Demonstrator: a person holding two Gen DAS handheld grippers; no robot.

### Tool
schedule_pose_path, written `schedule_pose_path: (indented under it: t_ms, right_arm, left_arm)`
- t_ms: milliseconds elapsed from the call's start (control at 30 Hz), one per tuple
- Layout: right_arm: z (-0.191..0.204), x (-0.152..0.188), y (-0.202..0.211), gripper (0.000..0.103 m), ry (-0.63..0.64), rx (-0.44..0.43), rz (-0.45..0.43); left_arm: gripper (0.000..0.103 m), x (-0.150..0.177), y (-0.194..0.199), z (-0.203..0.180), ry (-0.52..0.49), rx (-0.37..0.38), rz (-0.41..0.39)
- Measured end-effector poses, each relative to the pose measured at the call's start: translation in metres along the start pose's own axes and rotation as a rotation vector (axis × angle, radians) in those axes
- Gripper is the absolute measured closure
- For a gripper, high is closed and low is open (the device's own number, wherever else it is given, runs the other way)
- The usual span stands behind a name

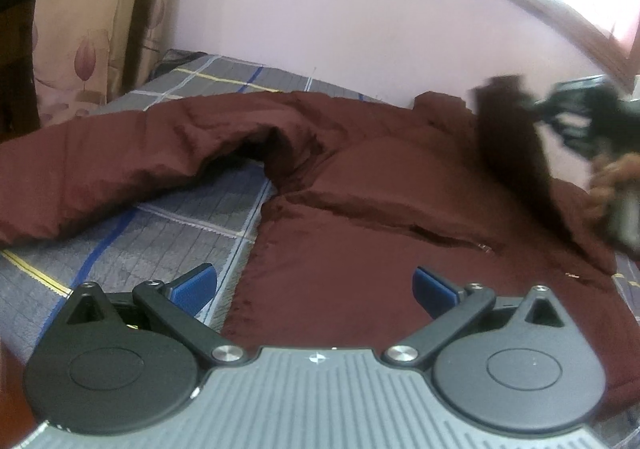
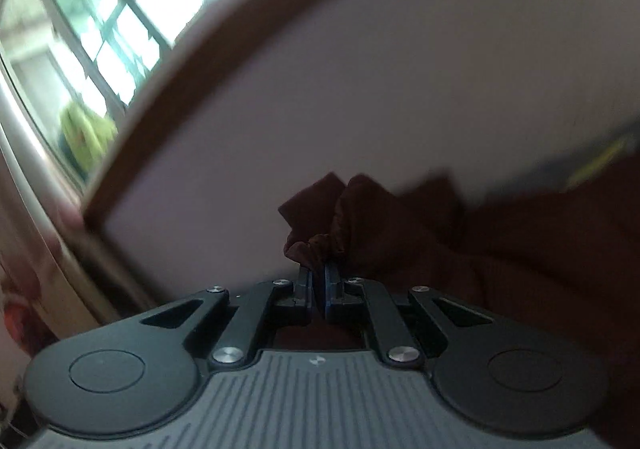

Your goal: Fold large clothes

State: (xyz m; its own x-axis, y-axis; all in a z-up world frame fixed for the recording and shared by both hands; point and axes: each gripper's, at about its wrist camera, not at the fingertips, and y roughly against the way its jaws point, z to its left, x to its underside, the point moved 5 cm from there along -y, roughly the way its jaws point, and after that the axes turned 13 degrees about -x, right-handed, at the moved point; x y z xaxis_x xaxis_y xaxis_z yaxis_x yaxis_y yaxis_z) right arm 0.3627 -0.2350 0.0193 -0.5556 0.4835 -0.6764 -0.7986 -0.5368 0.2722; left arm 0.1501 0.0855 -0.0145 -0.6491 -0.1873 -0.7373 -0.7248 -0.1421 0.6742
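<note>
Pinching the maroon jacket (image 2: 320, 245) cuff, the right claw (image 2: 319, 281) lifts it; the left claw (image 1: 314, 285) gapes empty above its hem.

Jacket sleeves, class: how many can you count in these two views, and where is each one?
2. One sleeve lies stretched across the checked bedcover on the left; the other sleeve's cuff is pinched in the right tongs, lifted in front of the wall.

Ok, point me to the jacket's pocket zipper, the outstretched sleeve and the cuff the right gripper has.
pocket zipper (image 1: 448, 239), left wrist view, middle of the slanted opening.
outstretched sleeve (image 1: 120, 165), left wrist view, mid-length of its upper side.
cuff (image 2: 314, 243), right wrist view, gathered hem above the right gripper (image 2: 319, 281).
</note>
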Motion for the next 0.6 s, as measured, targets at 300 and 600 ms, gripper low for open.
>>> schedule_pose_path:
  t_ms: [300, 600]
  right_arm:
    - [0.013, 0.088, -0.057, 0.098, 0.193, 0.106, 0.211]
    - [0.037, 0.136, -0.092, 0.095, 0.654, 0.303, 0.365]
  left_arm:
    - [0.001, 0.007, -0.016, 0.01, 0.012, 0.013, 0.031]
    - [0.0, -0.001, -0.015, 0.041, 0.165, 0.009, -0.024]
